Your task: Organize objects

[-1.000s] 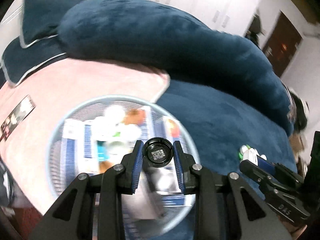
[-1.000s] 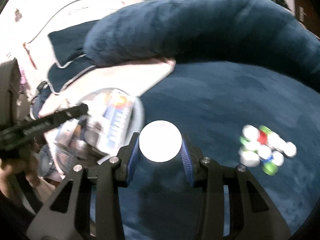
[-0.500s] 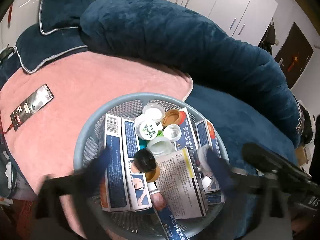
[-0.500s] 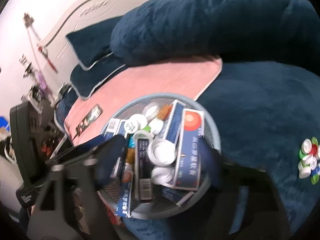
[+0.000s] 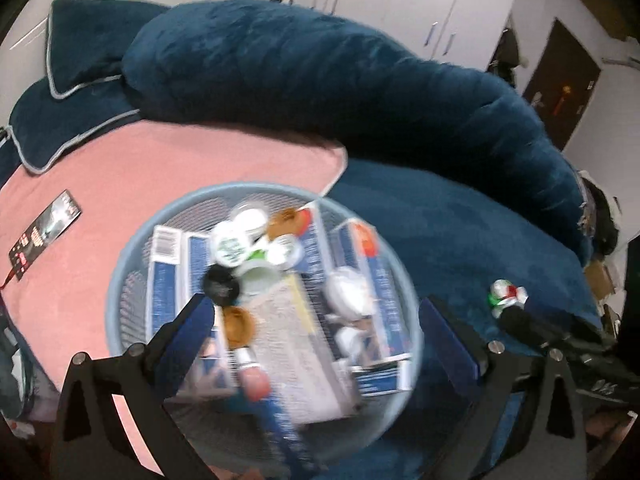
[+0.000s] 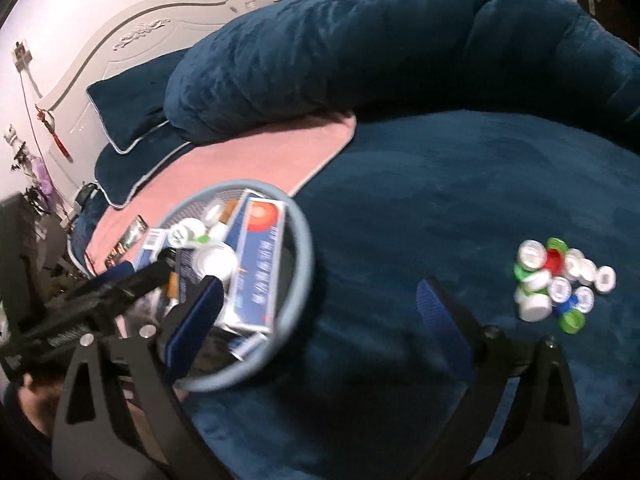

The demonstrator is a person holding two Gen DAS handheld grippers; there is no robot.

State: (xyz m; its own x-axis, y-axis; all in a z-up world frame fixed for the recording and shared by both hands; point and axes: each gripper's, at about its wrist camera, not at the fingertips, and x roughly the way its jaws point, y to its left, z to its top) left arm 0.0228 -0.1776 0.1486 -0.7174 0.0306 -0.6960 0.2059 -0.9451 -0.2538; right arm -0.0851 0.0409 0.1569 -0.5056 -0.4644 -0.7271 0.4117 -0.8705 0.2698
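The bottle caps (image 6: 556, 280) are the things to be sorted, and two of them were delivered within the last second. A second ago a black cap was clamped in the left gripper (image 5: 316, 320) and a white cap in the right gripper (image 6: 320, 300). Now both caps have been let go. The left jaws are spread wide with nothing between the pads, and the black cap (image 5: 221, 285) is seen in the basket (image 5: 120, 280), just ahead of the left finger, among the blue boxes (image 5: 168, 276) and other lids. The right jaws are opening and are empty too; a white cap (image 6: 214, 262) lies in the basket just beyond its left finger, and it is probably the one that was dropped.

The basket is below and ahead of the left gripper, and to the front-left of the right gripper. The remaining pile of caps is on the blue blanket (image 6: 400, 208), ahead and to the right of the right gripper, well apart from the basket.

So one delivery is judged as finished, and many caps are not yet collected. A return to the pile is probably called for.
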